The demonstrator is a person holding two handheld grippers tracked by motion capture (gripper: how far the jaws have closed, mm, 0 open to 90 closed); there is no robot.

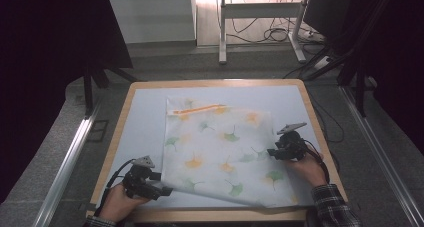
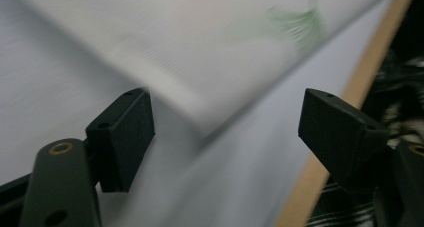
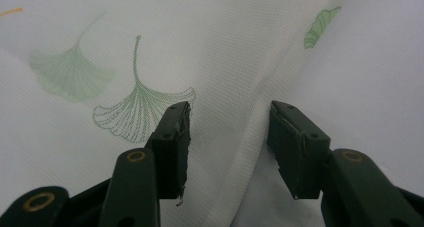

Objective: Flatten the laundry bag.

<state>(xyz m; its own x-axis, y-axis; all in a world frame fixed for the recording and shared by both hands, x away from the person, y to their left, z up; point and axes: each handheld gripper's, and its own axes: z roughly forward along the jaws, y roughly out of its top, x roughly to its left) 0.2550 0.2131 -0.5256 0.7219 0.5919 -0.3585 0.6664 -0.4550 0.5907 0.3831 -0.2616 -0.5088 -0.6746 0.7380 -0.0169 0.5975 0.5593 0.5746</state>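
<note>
Cloth (image 1: 225, 152) spread mid-table, mostly flat, orange-striped hem at 12 o'clock, near corner slightly over the table (image 1: 145, 94) edge at 6. No fold made yet, by the look of it; gripping and folding all left. Left gripper (image 1: 166, 191) at the cloth's 7 o'clock corner, jaws wide apart, hem between them, unpinched. Right gripper (image 1: 270, 152) at 3 o'clock, jaws apart, straddling a raised ridge of edge, not pressing.

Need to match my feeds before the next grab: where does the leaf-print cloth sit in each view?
High view: leaf-print cloth spread over the table's middle.
Left gripper view: its blurred edge crosses the upper picture, beyond the open jaws.
Right gripper view: its edge runs between the open jaws.
Shared landmark: green leaf print.
</note>
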